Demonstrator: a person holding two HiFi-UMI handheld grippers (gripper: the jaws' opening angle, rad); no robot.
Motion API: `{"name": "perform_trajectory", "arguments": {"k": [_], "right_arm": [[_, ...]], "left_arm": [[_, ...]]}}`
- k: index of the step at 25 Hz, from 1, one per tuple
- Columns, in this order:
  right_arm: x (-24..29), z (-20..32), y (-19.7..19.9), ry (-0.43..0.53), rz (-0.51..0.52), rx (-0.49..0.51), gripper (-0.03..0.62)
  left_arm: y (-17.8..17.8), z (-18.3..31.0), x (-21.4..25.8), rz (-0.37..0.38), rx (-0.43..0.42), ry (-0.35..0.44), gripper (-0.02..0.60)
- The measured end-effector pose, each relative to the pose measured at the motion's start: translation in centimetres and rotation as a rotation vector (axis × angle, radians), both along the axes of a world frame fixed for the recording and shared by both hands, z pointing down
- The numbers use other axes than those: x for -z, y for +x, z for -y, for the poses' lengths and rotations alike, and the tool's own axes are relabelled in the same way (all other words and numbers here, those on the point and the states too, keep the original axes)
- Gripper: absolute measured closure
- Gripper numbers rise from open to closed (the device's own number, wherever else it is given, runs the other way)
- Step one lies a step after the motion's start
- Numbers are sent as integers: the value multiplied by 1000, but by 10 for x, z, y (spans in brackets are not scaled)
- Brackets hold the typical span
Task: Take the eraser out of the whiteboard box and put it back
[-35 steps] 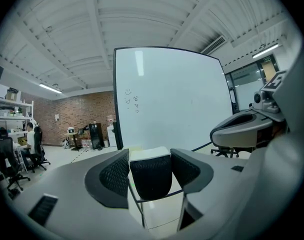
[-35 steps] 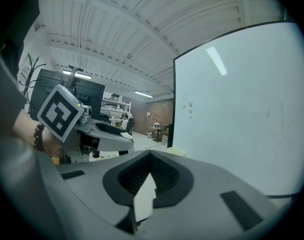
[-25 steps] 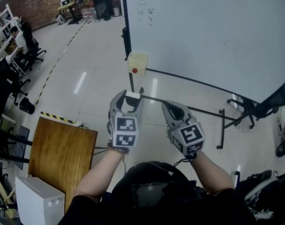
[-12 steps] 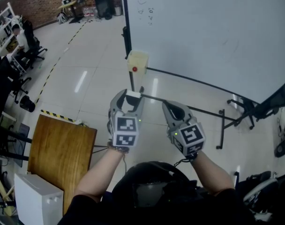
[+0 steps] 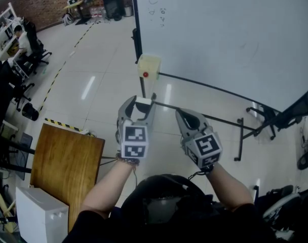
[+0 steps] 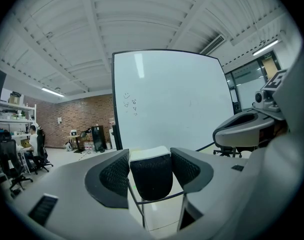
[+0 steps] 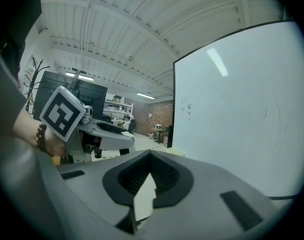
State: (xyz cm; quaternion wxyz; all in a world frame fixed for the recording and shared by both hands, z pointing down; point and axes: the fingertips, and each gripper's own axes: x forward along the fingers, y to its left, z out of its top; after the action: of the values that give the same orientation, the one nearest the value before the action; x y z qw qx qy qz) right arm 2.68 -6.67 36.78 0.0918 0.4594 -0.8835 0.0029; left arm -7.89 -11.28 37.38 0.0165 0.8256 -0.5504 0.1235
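Black felt with a white back marks the eraser (image 6: 151, 176), which is clamped between the two jaws of the left hand-held gripper (image 5: 139, 110). The jaws press on its two sides, and the white back faces away from the person. The eraser is held in the air, out of the whiteboard box (image 5: 149, 67) and clearly apart from it. That pale yellow box, with a red dot on its front, hangs at the lower left corner of the whiteboard (image 5: 230, 34). The right hand-held gripper (image 5: 187, 117) is held just beside the left one at about the same height. Its jaws are closed tip to tip with nothing between them. A wooden table (image 5: 68, 166) stands on the floor (image 5: 103, 80) to the person's left, with a white cabinet (image 5: 40, 217) at its near corner.
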Motion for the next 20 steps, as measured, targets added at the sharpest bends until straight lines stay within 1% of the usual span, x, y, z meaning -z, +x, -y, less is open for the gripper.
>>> {"name": "perform_trajectory", "arguments": {"k": [11,20], "right_arm": [[-2,2,8,-1,8,4,568],[-3,8,28,-20,14,42,568]], "left_arm": [[5,3,3,-7,11,1,327],[19,10,7,-19,59,4,327]]}}
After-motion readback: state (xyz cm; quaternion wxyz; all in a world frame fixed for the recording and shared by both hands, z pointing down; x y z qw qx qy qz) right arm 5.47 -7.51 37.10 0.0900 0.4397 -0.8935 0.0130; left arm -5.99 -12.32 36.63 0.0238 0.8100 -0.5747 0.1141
